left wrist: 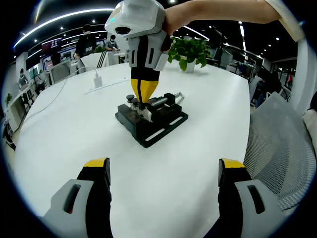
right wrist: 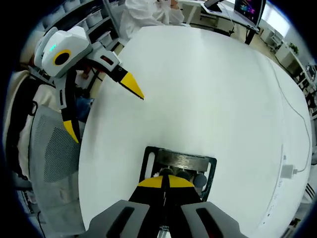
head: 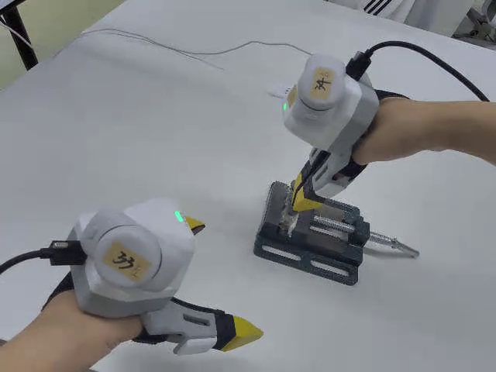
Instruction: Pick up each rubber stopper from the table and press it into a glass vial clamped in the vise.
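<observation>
In the head view the grey-white right gripper (head: pixel 304 203) with yellow tips stands at the centre right. It points steeply down into the black metal bench vise (head: pixel 310 242) just below it on the white table (head: pixel 155 116). In the right gripper view its jaws are pressed together directly over the vise opening; whether a rubber stopper is between them is hidden. Small dark round tops (left wrist: pixel 130 98) sit on the vise, too small to identify. The left gripper (head: pixel 219 279), at the lower left, has its jaws spread wide and empty. The vise lies up and right of it, well apart. So the right hand is nearer, and I think the press should go straight down along the upright axis of the vial.
</observation>
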